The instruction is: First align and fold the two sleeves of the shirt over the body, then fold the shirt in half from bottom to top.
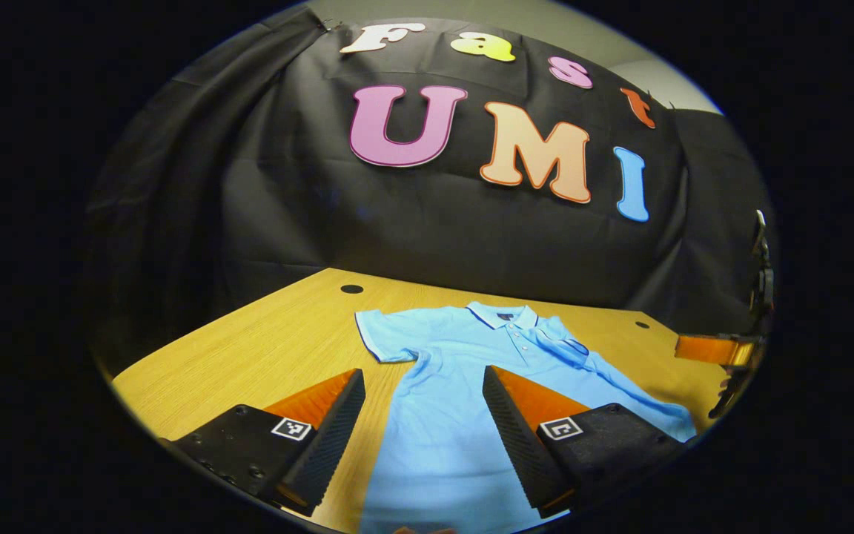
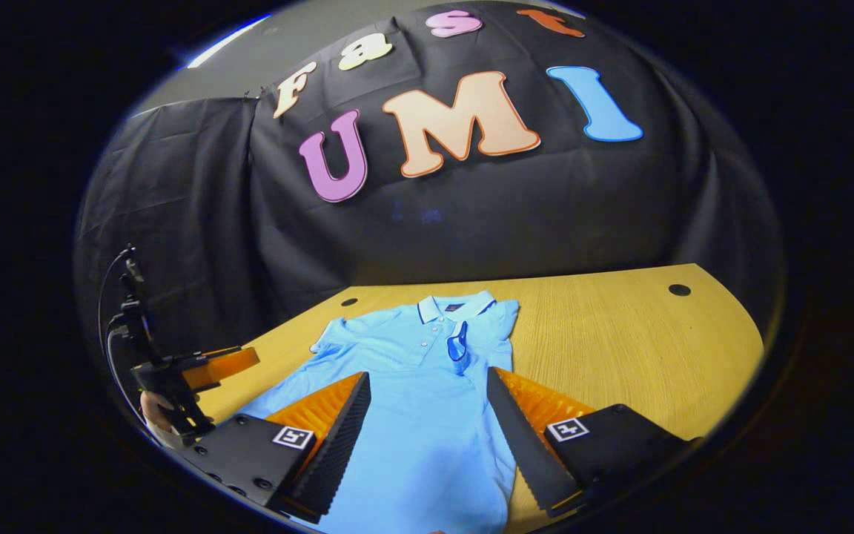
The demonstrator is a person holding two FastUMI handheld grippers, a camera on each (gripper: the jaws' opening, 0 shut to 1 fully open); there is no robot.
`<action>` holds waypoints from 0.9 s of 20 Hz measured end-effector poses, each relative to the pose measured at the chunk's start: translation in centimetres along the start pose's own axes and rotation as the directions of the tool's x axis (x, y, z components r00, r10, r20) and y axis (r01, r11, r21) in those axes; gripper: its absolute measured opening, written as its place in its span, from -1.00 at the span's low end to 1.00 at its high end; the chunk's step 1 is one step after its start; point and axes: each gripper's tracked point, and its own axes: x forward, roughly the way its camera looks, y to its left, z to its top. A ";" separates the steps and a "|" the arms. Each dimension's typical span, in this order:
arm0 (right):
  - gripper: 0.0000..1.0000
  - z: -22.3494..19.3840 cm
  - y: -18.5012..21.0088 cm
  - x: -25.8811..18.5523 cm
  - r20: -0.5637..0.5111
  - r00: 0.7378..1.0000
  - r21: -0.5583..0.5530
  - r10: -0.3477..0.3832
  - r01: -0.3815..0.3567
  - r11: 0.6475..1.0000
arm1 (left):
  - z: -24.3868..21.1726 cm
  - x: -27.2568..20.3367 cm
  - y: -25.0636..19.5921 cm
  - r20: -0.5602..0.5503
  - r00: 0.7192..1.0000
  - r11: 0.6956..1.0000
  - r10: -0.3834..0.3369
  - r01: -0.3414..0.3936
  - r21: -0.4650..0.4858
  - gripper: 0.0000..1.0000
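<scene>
A light blue polo shirt [image 1: 442, 430] lies flat on the wooden table [image 1: 249, 356], collar [image 1: 502, 314] towards the wall. One sleeve [image 1: 381, 335] is spread out to the side. The other sleeve [image 2: 459, 343] is folded in over the chest. In the left gripper view my left gripper [image 1: 423, 375] is open above the lower body of the shirt, with nothing between its fingers. In the right gripper view my right gripper [image 2: 428, 377] is also open over the shirt [image 2: 412, 415] and holds nothing. The right gripper [image 1: 716, 348] also appears at the far right edge of the left gripper view.
The table [image 2: 620, 348] has bare wood on both sides of the shirt and small dark holes [image 1: 351, 288] [image 2: 679, 289] near its back edge. A hand [image 2: 154, 409] holds the left gripper [image 2: 201, 369] at the table's side. Black cloth closes off the back.
</scene>
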 end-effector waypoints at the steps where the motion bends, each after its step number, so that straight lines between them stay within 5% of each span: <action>1: 0.97 0.1 -0.2 -0.7 0.019 1.000 -0.002 -0.006 0.006 1.000 | 0.6 0.6 0.5 -0.006 1.000 1.000 -0.009 0.009 -0.011 0.90; 6: 0.96 -1.0 -2.6 -3.4 0.038 0.995 -0.043 -0.091 0.093 0.995 | 2.8 3.7 3.4 -0.061 0.998 1.000 -0.005 0.005 -0.007 0.91; 14: 0.96 -0.8 -2.4 -4.4 0.030 0.996 -0.036 -0.078 0.079 0.996 | 2.9 10.9 3.5 -0.220 0.974 0.999 -0.043 0.044 -0.002 0.90; 18: 0.96 -0.4 -2.5 -4.6 0.036 0.996 -0.022 -0.077 0.078 0.997 | 1.0 15.2 5.3 -0.303 0.953 1.000 0.002 0.001 0.008 0.89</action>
